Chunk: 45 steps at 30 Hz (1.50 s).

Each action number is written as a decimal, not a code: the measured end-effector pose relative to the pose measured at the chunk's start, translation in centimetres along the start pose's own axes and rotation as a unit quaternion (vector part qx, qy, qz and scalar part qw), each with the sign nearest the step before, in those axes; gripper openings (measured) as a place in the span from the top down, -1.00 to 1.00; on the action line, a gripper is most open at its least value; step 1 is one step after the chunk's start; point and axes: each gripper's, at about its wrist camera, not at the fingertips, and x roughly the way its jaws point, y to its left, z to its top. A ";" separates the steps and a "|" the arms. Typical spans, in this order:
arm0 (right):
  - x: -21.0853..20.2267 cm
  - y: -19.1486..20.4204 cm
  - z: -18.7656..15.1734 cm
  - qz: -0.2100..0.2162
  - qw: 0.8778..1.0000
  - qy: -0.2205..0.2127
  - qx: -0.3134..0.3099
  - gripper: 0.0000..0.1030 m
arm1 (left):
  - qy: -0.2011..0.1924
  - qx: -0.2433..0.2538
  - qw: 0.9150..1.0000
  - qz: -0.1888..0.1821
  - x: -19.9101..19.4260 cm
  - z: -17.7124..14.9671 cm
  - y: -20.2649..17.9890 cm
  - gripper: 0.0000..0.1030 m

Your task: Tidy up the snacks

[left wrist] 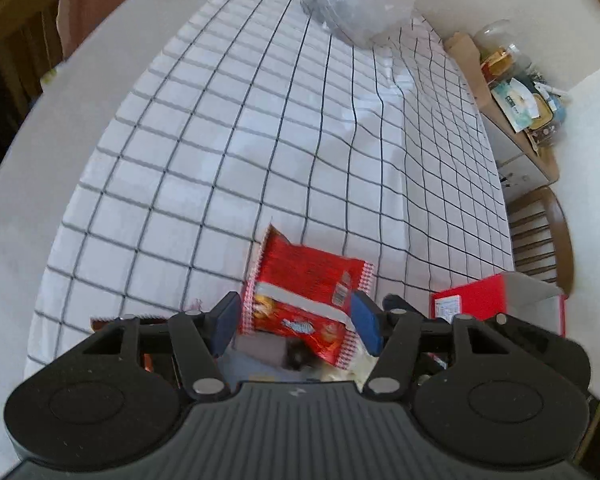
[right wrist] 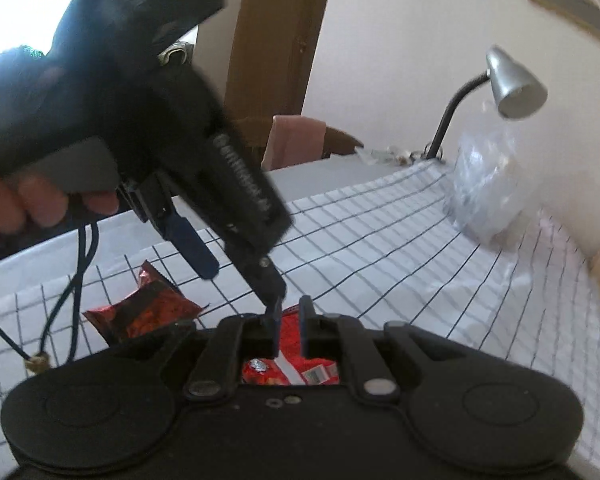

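In the left wrist view a bright red snack packet [left wrist: 308, 292] sits between the blue fingers of my left gripper [left wrist: 296, 320], whose jaws stand wide on either side of it. In the right wrist view my right gripper [right wrist: 290, 316] has its fingers nearly together above the same red packet [right wrist: 296, 372], with a narrow gap between them. The left gripper [right wrist: 236, 280] reaches in from the upper left, held by a hand [right wrist: 40, 204]. A dark red foil packet [right wrist: 144, 308] lies on the checked cloth [right wrist: 420, 260] to the left.
A red and grey box [left wrist: 496, 300] stands at the right near the table edge. A clear plastic bag [left wrist: 360, 0] lies at the far end, also in the right wrist view [right wrist: 484, 188]. A desk lamp [right wrist: 512, 84] and chairs [left wrist: 544, 236] stand around the table.
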 end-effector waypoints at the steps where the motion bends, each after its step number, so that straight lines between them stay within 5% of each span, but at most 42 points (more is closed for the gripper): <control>1: -0.1 0.1 -0.1 -0.003 1.000 -0.005 -0.002 0.91 | 0.007 -0.005 1.000 -0.003 0.2 0.0 0.0 -0.14; 17: -0.1 0.6 -1.0 -0.020 1.000 0.002 0.010 0.91 | 0.025 -0.031 0.999 -0.031 -0.1 -0.5 -1.0 -0.14; 24: 0.3 1.9 -1.0 -0.055 0.998 0.000 -0.011 0.90 | 0.025 -0.048 0.998 -0.032 0.1 -0.4 -0.8 -0.16; 30: 0.6 3.7 -1.0 -0.099 0.995 -0.019 -0.029 0.80 | 0.062 -0.087 0.994 -0.028 1.4 -0.2 -0.4 -0.16; 32: 0.4 4.4 -0.9 -0.106 0.993 -0.041 -0.043 0.60 | 0.088 -0.096 0.991 -0.032 2.2 -0.5 -0.4 -0.13; 34: 0.2 4.0 -0.7 -0.101 0.993 -0.055 -0.023 0.13 | 0.098 -0.074 0.992 -0.009 2.6 -0.9 -1.1 -0.05; 35: 0.1 3.6 -0.5 -0.094 0.994 -0.053 -0.015 -0.57 | 0.100 -0.062 0.993 0.008 2.7 -1.1 -1.4 -0.02; 36: 0.2 3.3 -0.6 -0.093 0.995 -0.046 -0.013 -0.88 | 0.093 -0.049 0.994 0.023 2.6 -1.2 -1.6 -0.02; 40: 1.4 1.0 -1.0 -0.058 0.998 0.001 0.038 -0.99 | 0.047 -0.035 0.998 0.018 0.4 0.2 -1.3 -0.02; 45: 3.6 -0.2 -1.2 -0.071 0.994 0.081 0.004 -0.99 | 0.001 -0.021 1.000 0.022 -2.1 1.3 -1.0 -0.03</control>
